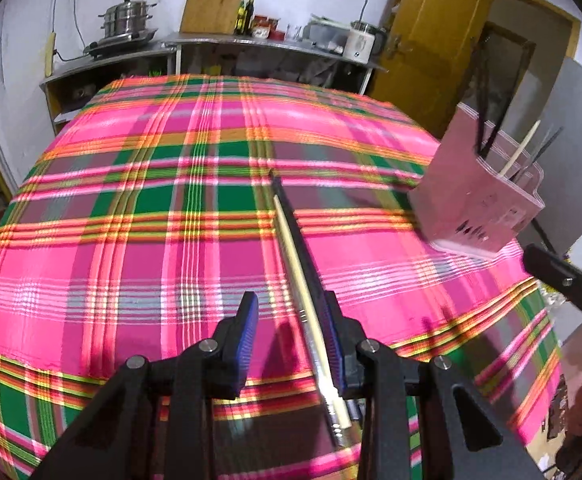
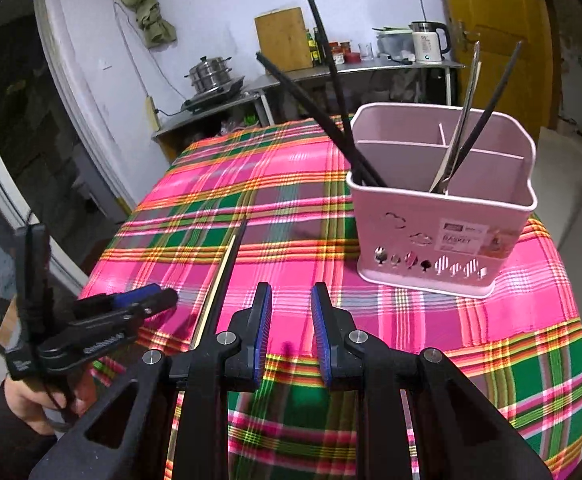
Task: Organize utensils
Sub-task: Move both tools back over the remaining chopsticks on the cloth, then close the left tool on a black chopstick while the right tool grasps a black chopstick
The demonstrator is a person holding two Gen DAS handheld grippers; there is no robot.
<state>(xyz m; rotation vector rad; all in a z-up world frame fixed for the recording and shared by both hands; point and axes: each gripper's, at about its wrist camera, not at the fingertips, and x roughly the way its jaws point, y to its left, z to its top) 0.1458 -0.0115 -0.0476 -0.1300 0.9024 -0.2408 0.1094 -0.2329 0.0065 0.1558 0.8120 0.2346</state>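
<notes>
Utensils under inspection: a pale wooden chopstick (image 1: 309, 300) and a black chopstick (image 1: 291, 216) lie side by side on the pink plaid tablecloth (image 1: 131, 240), together with a slim metal-handled piece (image 1: 323, 372) whose kind cannot be made out. All three lie lengthwise in the gap of the left gripper (image 1: 291, 334), close against its right-hand pad. The blue pads stand partly spread; no pinch is visible.

The pink utensil basket (image 2: 443, 236) stands upright on the cloth, near the table's right edge. The right wrist view alone looks into it — dividers make compartments, with two black chopsticks (image 2: 331, 92) leaning in the left one and a pale stick, a metal piece and a dark stick in another. That view also shows the left gripper from the side, held by a hand (image 2: 23, 404).

The right gripper (image 2: 291, 334) has its pads apart, nothing between them.

The left wrist view shows the basket only from outside, blurred.
</notes>
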